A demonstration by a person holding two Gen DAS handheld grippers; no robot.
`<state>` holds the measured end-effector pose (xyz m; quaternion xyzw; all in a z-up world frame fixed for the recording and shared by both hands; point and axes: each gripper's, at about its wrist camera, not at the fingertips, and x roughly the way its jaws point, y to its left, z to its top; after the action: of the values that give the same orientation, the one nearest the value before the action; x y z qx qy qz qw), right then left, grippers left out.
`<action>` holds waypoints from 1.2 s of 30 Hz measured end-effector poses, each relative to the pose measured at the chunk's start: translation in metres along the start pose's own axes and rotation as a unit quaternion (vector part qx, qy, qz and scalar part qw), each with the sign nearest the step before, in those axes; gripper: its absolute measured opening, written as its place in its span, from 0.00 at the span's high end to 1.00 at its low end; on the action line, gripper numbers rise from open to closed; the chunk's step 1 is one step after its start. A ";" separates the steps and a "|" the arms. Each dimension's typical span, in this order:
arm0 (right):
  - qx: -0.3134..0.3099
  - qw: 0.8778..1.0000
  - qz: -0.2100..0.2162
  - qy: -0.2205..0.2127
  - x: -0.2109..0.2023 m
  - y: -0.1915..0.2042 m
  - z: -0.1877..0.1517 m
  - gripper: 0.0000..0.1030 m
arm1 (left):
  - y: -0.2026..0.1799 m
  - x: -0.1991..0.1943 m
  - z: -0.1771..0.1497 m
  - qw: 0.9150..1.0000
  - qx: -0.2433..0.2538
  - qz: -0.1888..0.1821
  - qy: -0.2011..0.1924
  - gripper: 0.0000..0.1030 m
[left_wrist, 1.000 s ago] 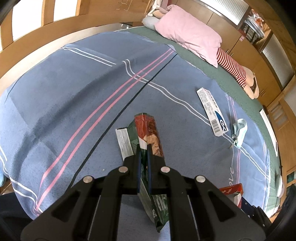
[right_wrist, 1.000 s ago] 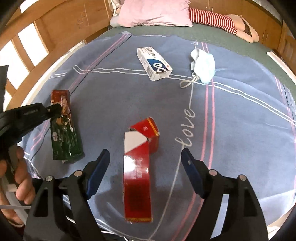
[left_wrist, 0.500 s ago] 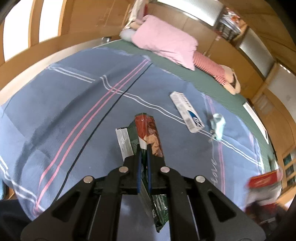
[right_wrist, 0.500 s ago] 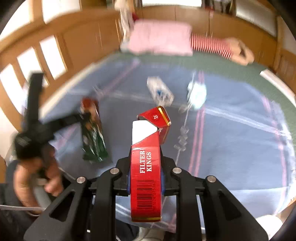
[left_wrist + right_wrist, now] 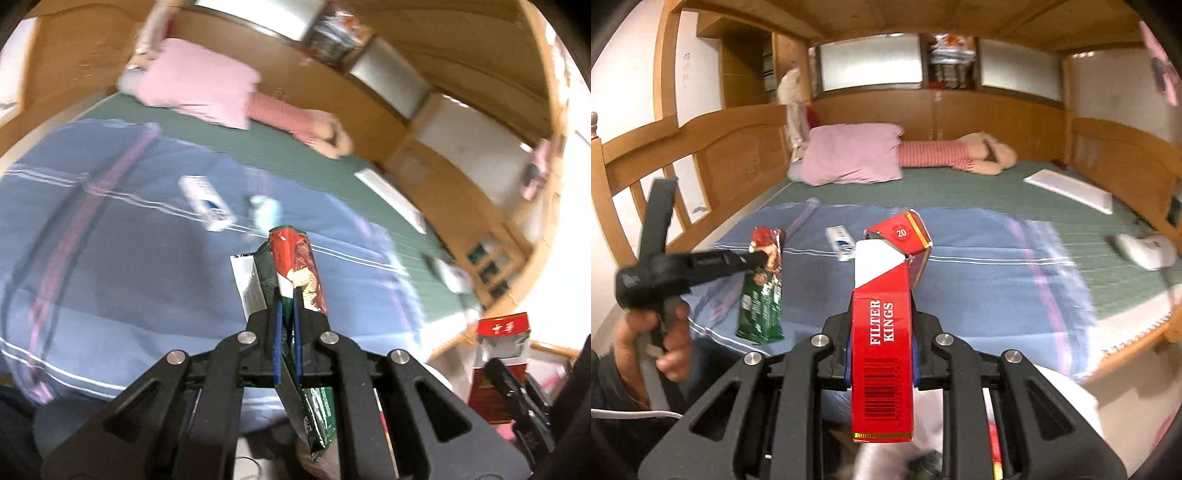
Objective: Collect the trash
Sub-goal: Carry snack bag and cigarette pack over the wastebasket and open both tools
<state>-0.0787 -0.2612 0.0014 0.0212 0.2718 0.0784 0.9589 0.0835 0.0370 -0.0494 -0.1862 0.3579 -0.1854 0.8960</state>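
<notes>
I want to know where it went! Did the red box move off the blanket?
Yes. The red box was lying on the blue blanket; now the right tongs hold it up above the blanket.

Two black two-finger grippers are showing: the left gripper (image 5: 287,295) and the right gripper (image 5: 881,314). One green-and-red foil snack wrapper (image 5: 761,291) is hanging near left. One red cardboard cigarette box (image 5: 882,332) is sitting near centre. One white-and-blue carton (image 5: 841,242) and one pale crumpled face mask (image 5: 264,214) are lying farther off. One pink pillow (image 5: 853,153) is resting far back.
</notes>
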 end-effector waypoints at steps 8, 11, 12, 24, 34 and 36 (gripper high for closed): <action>0.101 0.991 -0.058 0.070 -0.019 -0.066 -0.063 0.77 | -0.079 0.018 -0.042 0.994 0.062 -0.067 0.061 0.94; 0.142 0.985 -0.069 0.067 -0.024 -0.081 -0.081 0.31 | -0.101 0.029 -0.061 0.990 0.091 -0.069 0.081 0.94; 0.150 0.984 -0.074 0.054 -0.027 -0.083 -0.083 0.23 | -0.108 0.032 -0.066 0.989 0.101 -0.069 0.086 0.94; 0.165 0.980 -0.107 -0.026 -0.057 -0.108 -0.088 0.18 | -0.160 0.053 -0.108 0.968 0.189 -0.099 0.135 0.92; 0.178 0.979 -0.097 -0.015 -0.048 -0.107 -0.090 0.18 | -0.154 0.052 -0.107 0.973 0.181 -0.076 0.119 0.28; 0.174 0.980 -0.094 -0.013 -0.045 -0.105 -0.089 0.18 | -0.147 0.052 -0.103 0.976 0.175 -0.062 0.114 0.28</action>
<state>-0.1487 -0.3722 -0.0595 0.1635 0.2693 -0.0613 0.9471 0.0161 -0.1343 -0.0801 -0.0261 0.4073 -0.3201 0.8550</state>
